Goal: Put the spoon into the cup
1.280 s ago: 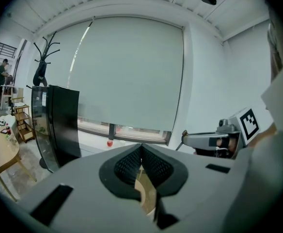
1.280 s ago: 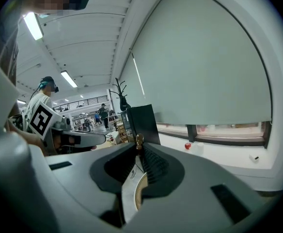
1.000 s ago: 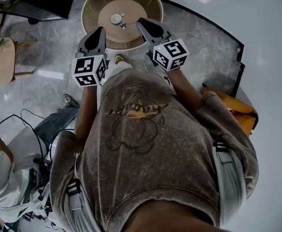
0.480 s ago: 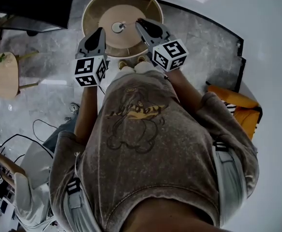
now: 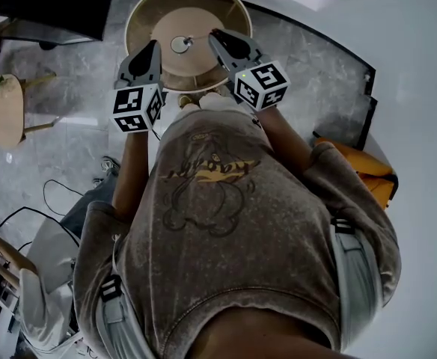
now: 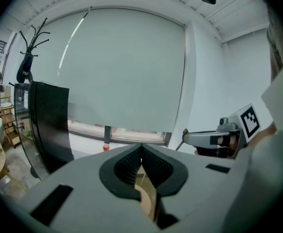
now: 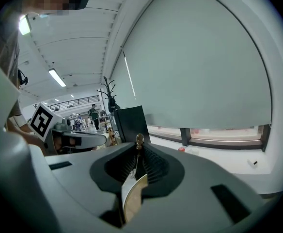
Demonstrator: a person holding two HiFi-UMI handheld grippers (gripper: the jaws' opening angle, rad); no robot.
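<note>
While I'm watching the head view from my end, the cup [image 5: 181, 45] is my reference point: it sits on the round tan worktop [image 5: 226, 10], roughly at the middle. My right claw [image 5: 214, 34] is just to the right of the cup, tips aimed toward it. In the right gripper view its jaws are squeezed narrow on the spoon [image 7: 139, 140]. The thin handle runs up between the pads and a small golden knob pokes out past the tips. So the spoon is in the right claw, beside the cup and not in it yet. I can't tell how high above the cup it is.

My left claw [image 5: 154, 45] is on the other side of the cup, a bit nearer to me. Its jaws are pressed together with nothing in them, just a sliver of tan worktop showing through the gap.
</note>
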